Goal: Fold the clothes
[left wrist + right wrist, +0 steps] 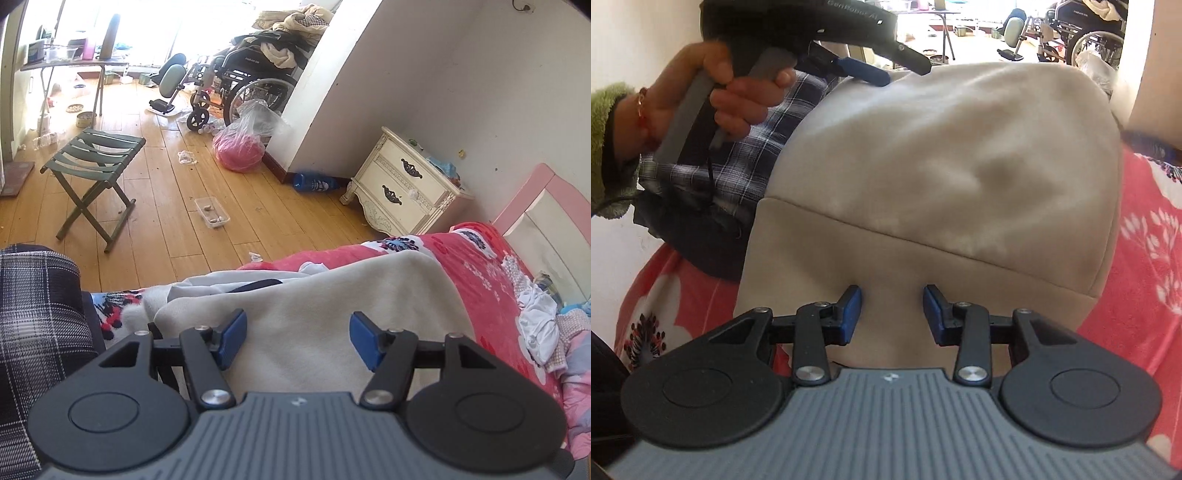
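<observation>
Beige garment (923,158) spread on the red floral bed cover (1145,258), both your grippers over it.

Your right gripper (892,314) sits over the garment's hem band near the bed's near edge, jaws apart, nothing pinched. Your left gripper (295,339) hangs over the garment's far side by the plaid shirt (33,314), jaws wide apart, empty. Your left hand (713,96) grips its handle.

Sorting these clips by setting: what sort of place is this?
Probably a lived-in bedroom at home: a bed with a red floral cover, a cream nightstand beside it, and a wheelchair on the wooden floor beyond.
</observation>
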The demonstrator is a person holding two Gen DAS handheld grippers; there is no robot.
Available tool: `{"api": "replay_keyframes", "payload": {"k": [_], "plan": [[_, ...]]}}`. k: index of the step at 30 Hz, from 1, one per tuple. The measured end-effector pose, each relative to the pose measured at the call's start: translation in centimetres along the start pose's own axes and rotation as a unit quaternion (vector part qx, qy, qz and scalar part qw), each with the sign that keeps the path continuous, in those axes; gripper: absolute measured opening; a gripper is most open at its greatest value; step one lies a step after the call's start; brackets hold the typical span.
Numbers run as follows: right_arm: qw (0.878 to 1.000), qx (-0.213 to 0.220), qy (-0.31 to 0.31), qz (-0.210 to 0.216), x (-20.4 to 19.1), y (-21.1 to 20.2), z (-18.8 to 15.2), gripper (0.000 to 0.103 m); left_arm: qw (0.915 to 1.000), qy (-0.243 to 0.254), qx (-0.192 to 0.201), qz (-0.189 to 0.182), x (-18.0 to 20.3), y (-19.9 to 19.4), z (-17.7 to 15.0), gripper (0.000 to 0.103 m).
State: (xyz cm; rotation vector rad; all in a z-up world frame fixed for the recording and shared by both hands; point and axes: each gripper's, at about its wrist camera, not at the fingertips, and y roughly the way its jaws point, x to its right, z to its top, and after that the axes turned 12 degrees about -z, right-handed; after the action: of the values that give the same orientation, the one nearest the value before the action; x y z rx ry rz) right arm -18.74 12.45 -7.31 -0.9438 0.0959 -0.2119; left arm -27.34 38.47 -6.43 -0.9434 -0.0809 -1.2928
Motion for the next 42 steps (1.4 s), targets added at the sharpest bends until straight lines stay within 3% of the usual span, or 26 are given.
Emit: {"api": "replay_keyframes", "payload": {"k": [3,6,10,13,16,19,21,23,25,27,30,34,36,38,42], "plan": [[1.000,0.011,-0.001,0.001,-0.2,-1.9,0.7,0.035,1.0000,-0.006,0.000,-0.005,-0.3,0.0,0.1,0.063],[0.997,0.033,-0.075,-0.012,-2.3,-3.2,1.0,0.035,0.9999,-0.003,0.002,-0.011,-0.5,0.0,-0.1,0.063],[0.990,-0.017,-0.128,-0.053,-3.5,0.1,-0.4,0.035,0.9998,0.009,0.003,-0.017,-0.3,-0.3,-0.1,0.062],[0.993,-0.027,-0.106,-0.045,-2.6,-0.6,0.0,0.033,0.9984,0.050,0.027,-0.008,1.7,-1.9,0.0,0.063],[0.997,-0.009,-0.077,-0.031,-1.4,-3.0,0.9,0.033,0.9925,0.101,0.043,-0.054,4.4,-3.6,-0.6,0.066],[0.999,0.009,-0.036,-0.035,0.1,-4.1,1.5,0.033,0.9809,0.164,0.008,-0.103,7.1,-3.0,-2.4,0.067],[0.999,0.010,-0.019,-0.046,0.8,-3.5,1.8,0.033,0.9758,0.203,-0.015,-0.081,7.8,-1.4,-4.1,0.067],[0.998,-0.008,-0.017,-0.062,0.9,-1.7,1.8,0.033,0.9760,0.212,-0.039,-0.027,6.5,0.7,-5.2,0.061],[0.995,-0.048,-0.013,-0.085,1.2,0.2,1.0,0.032,0.9818,0.184,-0.036,-0.030,5.4,0.6,-5.0,0.060],[0.996,-0.052,0.021,-0.074,2.0,0.2,0.8,0.032,0.9867,0.155,-0.026,-0.040,5.7,-0.2,-4.0,0.063],[0.995,-0.048,0.033,-0.075,2.7,-0.5,1.3,0.031,0.9842,0.153,-0.017,-0.088,7.7,-0.7,-2.6,0.067],[0.995,-0.056,0.056,-0.066,3.1,-0.1,1.6,0.031,0.9757,0.167,-0.040,-0.136,11.0,3.2,-2.0,0.068],[0.994,-0.059,0.062,-0.067,2.9,0.2,1.5,0.032,0.9794,0.157,-0.049,-0.117,11.1,6.9,-1.6,0.068],[0.994,-0.058,0.059,-0.070,2.6,0.1,1.7,0.032,0.9880,0.116,-0.055,-0.086,9.8,10.6,-0.6,0.065],[0.994,-0.053,0.068,-0.073,2.6,-0.5,-0.3,0.032,0.9925,0.045,-0.050,-0.102,9.2,11.2,1.1,0.067]]}}
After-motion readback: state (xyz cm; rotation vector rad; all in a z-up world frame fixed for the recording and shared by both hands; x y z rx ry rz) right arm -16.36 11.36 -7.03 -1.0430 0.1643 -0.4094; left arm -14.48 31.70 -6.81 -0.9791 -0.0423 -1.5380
